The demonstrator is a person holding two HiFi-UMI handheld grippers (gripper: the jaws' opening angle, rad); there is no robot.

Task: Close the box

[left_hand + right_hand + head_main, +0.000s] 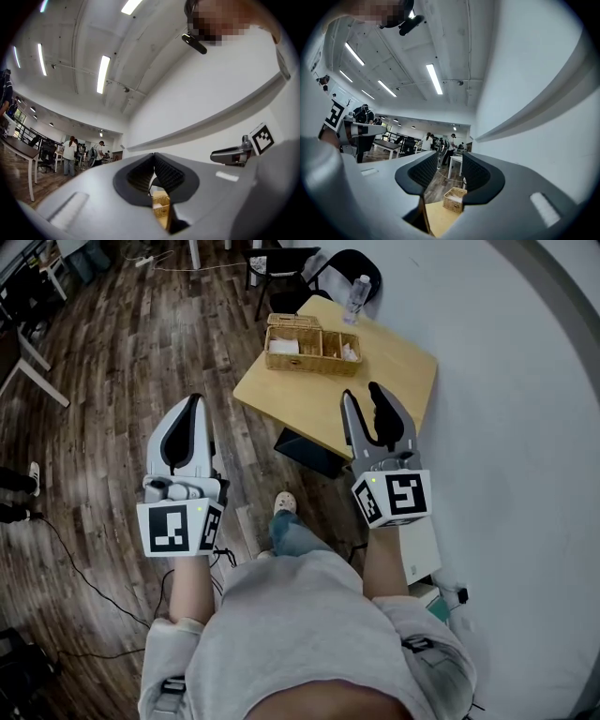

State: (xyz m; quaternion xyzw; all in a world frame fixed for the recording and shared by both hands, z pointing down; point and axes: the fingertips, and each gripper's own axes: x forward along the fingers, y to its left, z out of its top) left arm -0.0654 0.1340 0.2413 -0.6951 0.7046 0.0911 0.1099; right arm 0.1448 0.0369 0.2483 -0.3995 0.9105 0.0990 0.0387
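A wicker box [309,348] with several compartments stands on a small wooden table [375,381], and its lid [292,322] is folded back behind it. Both grippers are held up in the air well short of the table. My left gripper [194,404] is shut with nothing in it, over the floor to the left of the table. My right gripper [361,393] is open and empty above the table's near edge. The box [160,204] shows through the slit below the left gripper's [153,157] touching pads. Between the right gripper's [450,161] parted jaws I see the box [454,199] ahead.
A water bottle [355,293] stands at the table's far corner, with a black chair [281,268] behind it. A dark object [309,451] lies under the table. A white wall [525,427] runs along the right. Cables [84,568] cross the wooden floor. People [445,143] stand far off.
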